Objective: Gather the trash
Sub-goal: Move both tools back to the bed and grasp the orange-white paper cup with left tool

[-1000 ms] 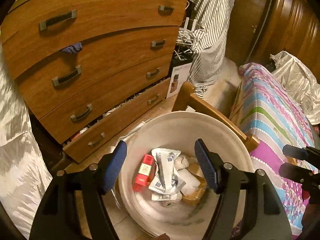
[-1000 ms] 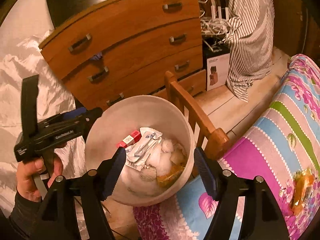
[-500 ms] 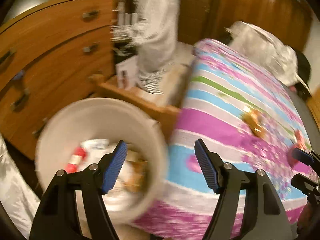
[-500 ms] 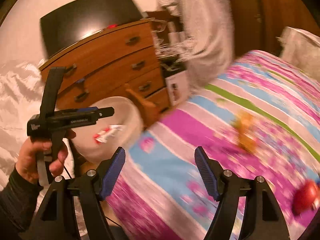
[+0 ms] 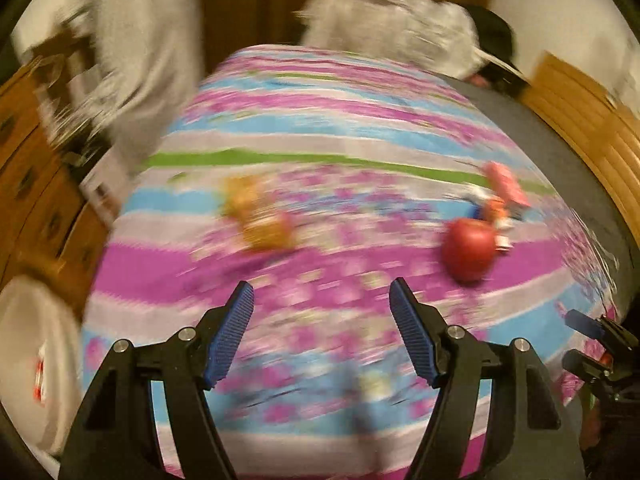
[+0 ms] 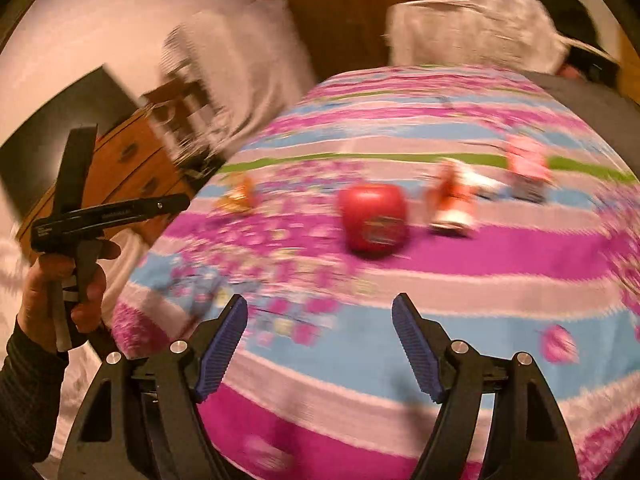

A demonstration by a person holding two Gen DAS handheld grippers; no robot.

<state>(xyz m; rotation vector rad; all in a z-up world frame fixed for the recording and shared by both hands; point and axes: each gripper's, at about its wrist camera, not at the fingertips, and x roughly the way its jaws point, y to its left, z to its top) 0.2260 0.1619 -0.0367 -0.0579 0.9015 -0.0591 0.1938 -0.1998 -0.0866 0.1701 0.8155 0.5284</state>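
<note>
You are facing one bed (image 5: 320,128) under a striped pink, blue and green cover, and both views are smearing with motion blur. At the left edge of the left view, one white bin (image 5: 36,364) is sitting beside the bed with something red and white inside it. One dresser (image 6: 132,172) is standing behind your left hand (image 6: 60,292).

Four pieces of trash are lying on the cover, well apart from the bin. The largest is one red round piece (image 6: 374,220), sitting nearly straight ahead of your right gripper (image 6: 320,344); its orientation is not readable. Right of it, one orange-and-white wrapper (image 6: 454,200) is lying with its long axis running away from you. Farther right, one pink packet (image 6: 526,172) is doing the same. Far to the left, one amber wrapper (image 5: 260,220) is lying crumpled.

Your left gripper (image 5: 322,332) is hanging over the cover with its jaws spread and empty. Your right gripper's jaws are likewise spread, gripping nothing.
</note>
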